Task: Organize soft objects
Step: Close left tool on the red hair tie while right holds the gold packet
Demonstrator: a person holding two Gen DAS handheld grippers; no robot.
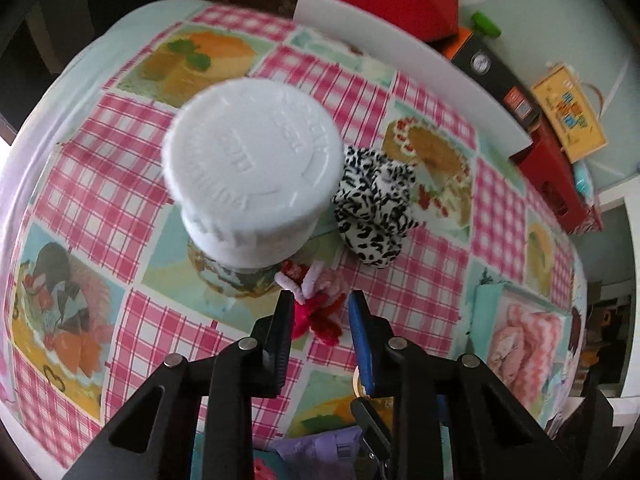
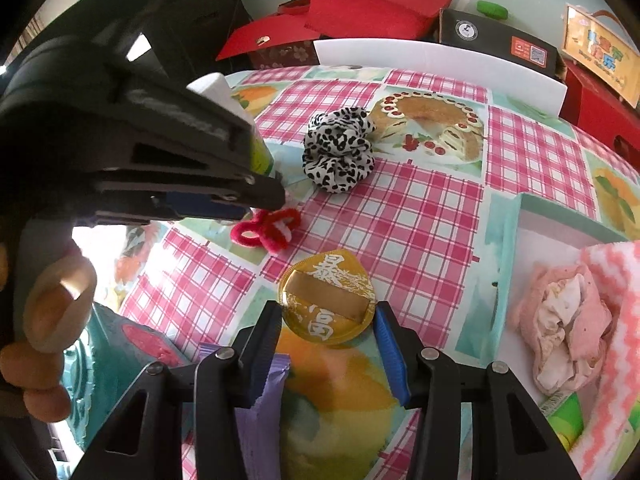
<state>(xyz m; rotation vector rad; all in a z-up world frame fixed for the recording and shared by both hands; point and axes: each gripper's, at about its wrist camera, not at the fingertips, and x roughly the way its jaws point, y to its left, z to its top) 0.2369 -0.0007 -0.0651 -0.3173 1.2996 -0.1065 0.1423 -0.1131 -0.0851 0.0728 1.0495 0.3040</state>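
the left tool (image 1: 320, 312) points steeply down over a red and pink fuzzy pipe-cleaner bow (image 1: 320, 320) that lies on the surface (image 1: 420, 292), which is covered with a pink checked cloth printed with cakes. its black and blue fingers stand on either side of the bow with a narrow gap; whether the pads already press on the bow cannot be told. in the right wrist view the same bow (image 2: 268, 230) shows just below the tip of the left tool (image 2: 256, 200), with a hand (image 2: 48, 320) behind it at the left edge.

just beyond the bow stands a jar with a white screw lid (image 1: 252, 168), blurred and close to the left camera. to the right of the jar, touching or almost touching it, sits a black and white leopard-print scrunchie (image 1: 372, 204), which in the right view (image 2: 340, 148) lies beside a printed cake.

the right tool (image 2: 328, 320) is spread partway, its fingers on either side of a round gold disc with chinese characters (image 2: 328, 296) that lies flat on the surface; the pads do not visibly pinch it. under the left finger of this tool lies a purple packet (image 2: 260, 412). at the right edge a pale green box (image 2: 560, 216) holds pink cloths (image 2: 568, 320), crumpled together.
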